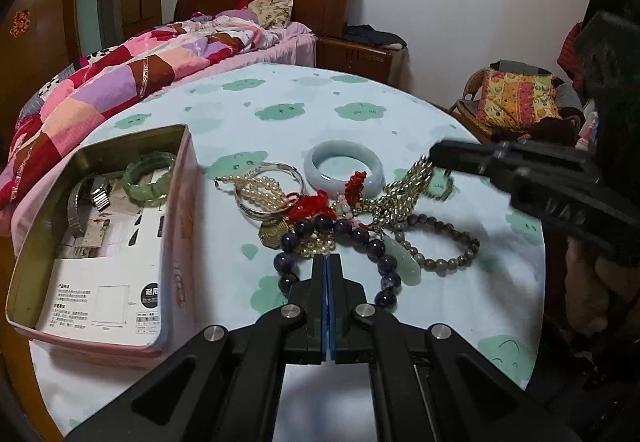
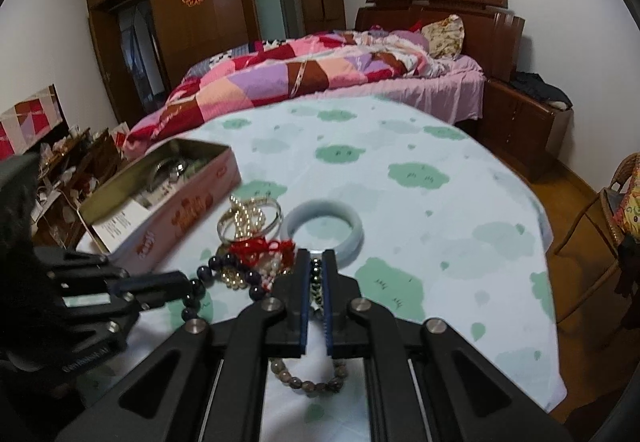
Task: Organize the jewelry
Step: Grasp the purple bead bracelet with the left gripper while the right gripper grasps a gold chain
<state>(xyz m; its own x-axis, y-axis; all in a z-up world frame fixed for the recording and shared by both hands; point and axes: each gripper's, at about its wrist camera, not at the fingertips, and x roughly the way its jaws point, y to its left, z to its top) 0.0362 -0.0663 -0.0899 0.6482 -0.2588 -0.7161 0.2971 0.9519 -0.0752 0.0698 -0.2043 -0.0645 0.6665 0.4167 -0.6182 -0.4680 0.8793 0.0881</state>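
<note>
A tangled pile of jewelry lies mid-table: a pale jade bangle (image 1: 344,165) (image 2: 326,228), a silver bangle with pearls (image 1: 266,189) (image 2: 249,219), red cord (image 1: 310,203), a purple bead bracelet (image 1: 362,242), a grey bead bracelet (image 1: 444,242) (image 2: 308,382) and a gold-silver metal chain (image 1: 404,189). My left gripper (image 1: 327,262) is shut and empty at the pile's near edge. My right gripper (image 2: 316,270) (image 1: 434,153) is shut on the metal chain and holds one end lifted off the pile. A pink tin box (image 1: 176,226) (image 2: 188,209) at left holds a green bracelet (image 1: 148,177) and a metal watch (image 1: 90,197).
The round table (image 1: 320,97) has a light cloth with green clouds. A bed with a patchwork quilt (image 1: 120,81) stands behind it. A wicker chair with a cushion (image 1: 516,101) is at the right, and a wooden nightstand (image 2: 520,117) stands beside the bed.
</note>
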